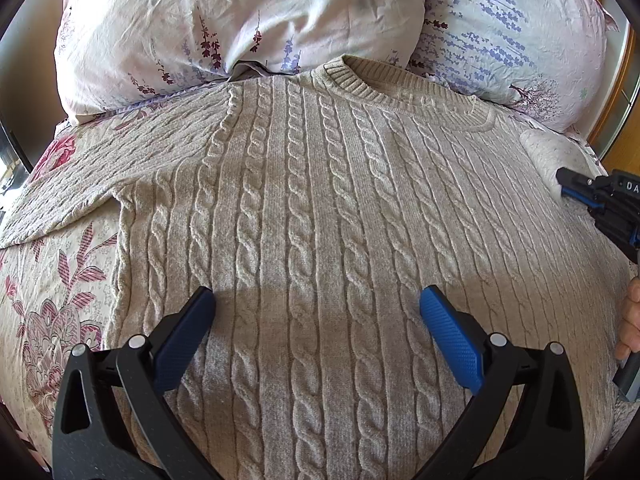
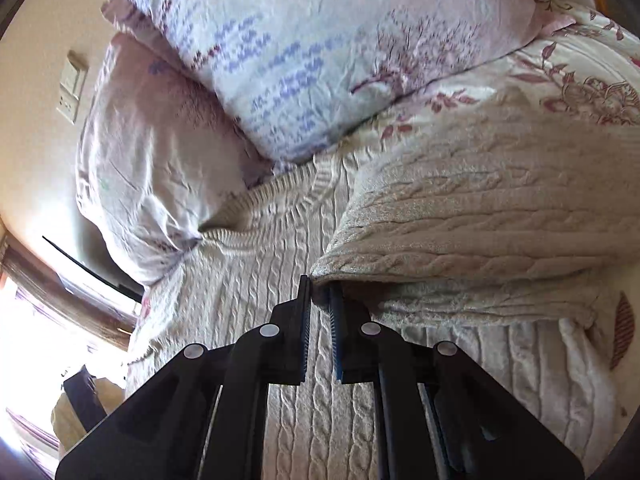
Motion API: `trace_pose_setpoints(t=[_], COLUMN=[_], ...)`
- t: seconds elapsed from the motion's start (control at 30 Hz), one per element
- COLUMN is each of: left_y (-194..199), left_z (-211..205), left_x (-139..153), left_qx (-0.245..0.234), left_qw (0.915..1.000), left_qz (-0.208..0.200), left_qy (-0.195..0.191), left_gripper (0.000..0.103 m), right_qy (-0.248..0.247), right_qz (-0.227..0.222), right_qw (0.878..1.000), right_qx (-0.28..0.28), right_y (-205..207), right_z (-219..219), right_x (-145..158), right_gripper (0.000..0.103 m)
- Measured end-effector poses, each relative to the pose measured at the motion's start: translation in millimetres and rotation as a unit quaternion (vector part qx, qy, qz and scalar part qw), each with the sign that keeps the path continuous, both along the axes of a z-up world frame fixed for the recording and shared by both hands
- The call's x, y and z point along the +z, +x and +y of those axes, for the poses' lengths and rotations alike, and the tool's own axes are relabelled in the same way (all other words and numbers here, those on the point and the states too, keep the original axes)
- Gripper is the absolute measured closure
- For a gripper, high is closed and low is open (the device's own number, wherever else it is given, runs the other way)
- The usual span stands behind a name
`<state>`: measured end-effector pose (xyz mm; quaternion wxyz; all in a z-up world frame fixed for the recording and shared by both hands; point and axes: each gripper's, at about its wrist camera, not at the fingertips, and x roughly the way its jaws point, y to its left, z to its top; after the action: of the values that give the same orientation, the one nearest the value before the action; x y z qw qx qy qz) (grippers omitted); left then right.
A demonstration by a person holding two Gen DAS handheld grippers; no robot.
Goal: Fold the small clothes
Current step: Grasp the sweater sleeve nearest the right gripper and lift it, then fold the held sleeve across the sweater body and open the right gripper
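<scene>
A beige cable-knit sweater (image 1: 320, 208) lies flat, front up, on a floral bedspread, collar toward the pillows. Its left sleeve (image 1: 80, 172) stretches out to the left. My left gripper (image 1: 318, 300) is open and empty, hovering over the sweater's lower body. My right gripper (image 2: 320, 292) is shut on the right sleeve (image 2: 460, 232), held lifted and folded in over the sweater's body (image 2: 256, 300). In the left wrist view the right gripper (image 1: 568, 182) shows at the right edge, pinching the sleeve (image 1: 548, 152).
Two floral pillows (image 1: 240, 20) (image 1: 520, 36) lie just past the collar. The floral bedspread (image 1: 52, 288) shows left of the sweater. A wall socket (image 2: 72, 88) and a bright window (image 2: 36, 320) are on the left in the right wrist view.
</scene>
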<state>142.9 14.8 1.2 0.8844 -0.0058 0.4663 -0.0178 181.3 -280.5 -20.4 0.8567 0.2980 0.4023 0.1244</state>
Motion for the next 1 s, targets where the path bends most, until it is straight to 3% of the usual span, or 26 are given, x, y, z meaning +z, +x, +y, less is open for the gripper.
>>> trace_pose_setpoints(t=[0.07,0.1,0.13,0.2,0.23,0.37,0.53,0.63,0.77,0.87,0.9,1.0], left_y=[0,0,0,0,0,0,0,0,0,0,0,0], left_z=[0,0,0,0,0,-1,-1,-1,-1,-1,-1,-1], left_x=[0,0,0,0,0,0,0,0,0,0,0,0], left_qx=[0.0,0.0,0.0,-0.001,-0.001,-0.001,-0.001,-0.001,-0.001,-0.001,-0.001,-0.001], left_qw=[1.0,1.0,1.0,1.0,1.0,1.0,1.0,1.0,1.0,1.0,1.0,1.0], left_qz=[0.0,0.0,0.0,0.0,0.0,0.0,0.0,0.0,0.0,0.0,0.0,0.0], left_qy=[0.0,0.0,0.0,-0.001,-0.001,0.0,0.0,0.0,0.0,0.0,0.0,0.0], left_gripper=[0.002,0.002,0.002,0.002,0.002,0.002,0.002,0.002,0.002,0.002,0.002,0.002], right_qy=[0.005,0.016,0.031,0.059,0.065,0.109,0.147,0.145,0.137,0.13,0.128,0.126], right_qz=[0.016,0.024,0.027,0.006,-0.008,-0.026,0.032,0.048,0.035,0.038,0.042,0.014], right_qw=[1.0,1.0,0.999,0.998,0.997,0.98,0.945,0.935,0.928,0.924,0.926,0.932], right_qx=[0.009,0.012,0.012,-0.014,-0.034,-0.163,-0.291,-0.321,-0.345,-0.357,-0.352,-0.338], right_y=[-5,-9,-14,-32,-40,-69,-85,-85,-75,-64,-59,-54], right_z=[3,0,-4,-22,-32,-95,-154,-164,-166,-169,-169,-164], right_x=[-3,-2,1,10,16,22,-7,-19,-28,-33,-36,-29], right_gripper=[0.092,0.085,0.064,0.032,0.031,0.031,0.048,0.051,0.059,0.079,0.09,0.092])
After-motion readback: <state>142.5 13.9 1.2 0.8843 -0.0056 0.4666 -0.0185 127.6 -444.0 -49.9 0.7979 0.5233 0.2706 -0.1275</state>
